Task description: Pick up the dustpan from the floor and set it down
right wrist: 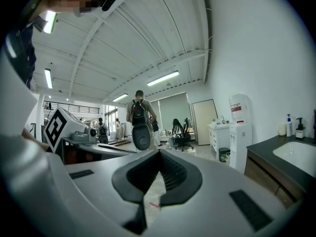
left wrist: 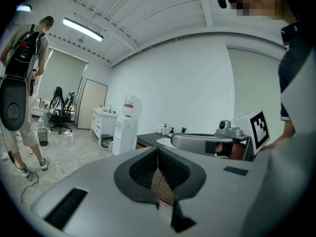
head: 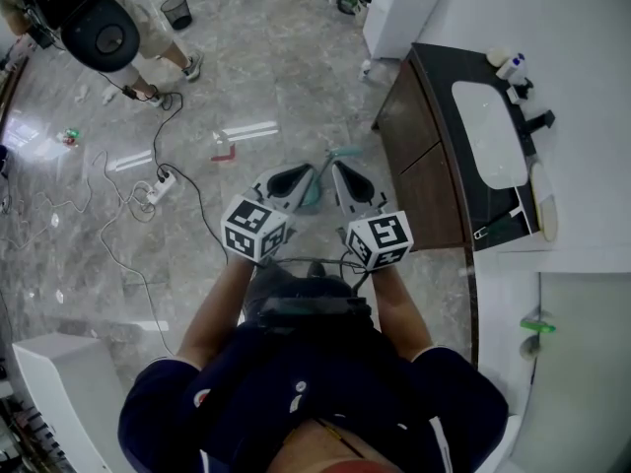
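Observation:
In the head view a teal dustpan [head: 314,193] lies on the marble floor, its thin handle [head: 345,152] running toward the cabinet. The left gripper partly hides it. My left gripper [head: 294,178] is held in front of my body and above the floor, just left of the dustpan, jaws shut and empty [left wrist: 158,153]. My right gripper [head: 347,179] hangs just right of the dustpan, also shut with nothing between its pads [right wrist: 159,158]. Neither gripper view shows the dustpan.
A dark cabinet [head: 426,156] with a white sink [head: 488,131] stands to the right. A person with a backpack [head: 99,28] stands at the far left. A power strip [head: 158,187] with cables, a small red piece [head: 223,150] and a black bin [head: 175,10] are on the floor.

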`<state>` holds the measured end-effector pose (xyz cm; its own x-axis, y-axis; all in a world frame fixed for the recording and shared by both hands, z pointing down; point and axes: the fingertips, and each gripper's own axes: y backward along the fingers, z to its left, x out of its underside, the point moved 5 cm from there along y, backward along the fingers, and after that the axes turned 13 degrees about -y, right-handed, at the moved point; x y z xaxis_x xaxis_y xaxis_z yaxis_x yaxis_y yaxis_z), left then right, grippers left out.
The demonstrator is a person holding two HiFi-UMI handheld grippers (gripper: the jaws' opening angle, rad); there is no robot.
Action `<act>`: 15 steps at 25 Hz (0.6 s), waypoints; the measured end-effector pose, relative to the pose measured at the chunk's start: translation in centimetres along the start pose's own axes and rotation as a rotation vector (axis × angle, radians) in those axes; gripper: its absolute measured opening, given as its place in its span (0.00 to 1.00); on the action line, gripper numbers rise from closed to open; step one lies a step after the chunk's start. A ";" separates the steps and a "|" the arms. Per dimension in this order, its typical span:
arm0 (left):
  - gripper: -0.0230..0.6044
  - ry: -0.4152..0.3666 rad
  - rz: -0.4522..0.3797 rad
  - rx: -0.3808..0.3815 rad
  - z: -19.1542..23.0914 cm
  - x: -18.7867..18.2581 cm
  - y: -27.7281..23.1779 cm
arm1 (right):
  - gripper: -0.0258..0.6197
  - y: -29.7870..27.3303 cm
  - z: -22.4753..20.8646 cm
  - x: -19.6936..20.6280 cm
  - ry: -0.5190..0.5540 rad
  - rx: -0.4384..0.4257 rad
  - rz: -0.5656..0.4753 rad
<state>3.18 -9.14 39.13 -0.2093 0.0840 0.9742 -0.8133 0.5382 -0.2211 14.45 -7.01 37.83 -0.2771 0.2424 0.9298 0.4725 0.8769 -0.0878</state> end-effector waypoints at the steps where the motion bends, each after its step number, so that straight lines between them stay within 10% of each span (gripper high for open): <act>1: 0.06 0.000 0.000 0.000 0.0 0.0 0.0 | 0.05 0.0 0.0 0.0 -0.002 -0.001 -0.003; 15: 0.06 0.006 0.001 0.002 0.0 0.2 -0.4 | 0.05 -0.2 -0.4 0.1 0.005 0.003 -0.002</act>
<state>3.43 -9.36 39.44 -0.2064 0.0895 0.9744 -0.8140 0.5368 -0.2217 14.64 -7.32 38.07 -0.2739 0.2390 0.9316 0.4693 0.8787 -0.0874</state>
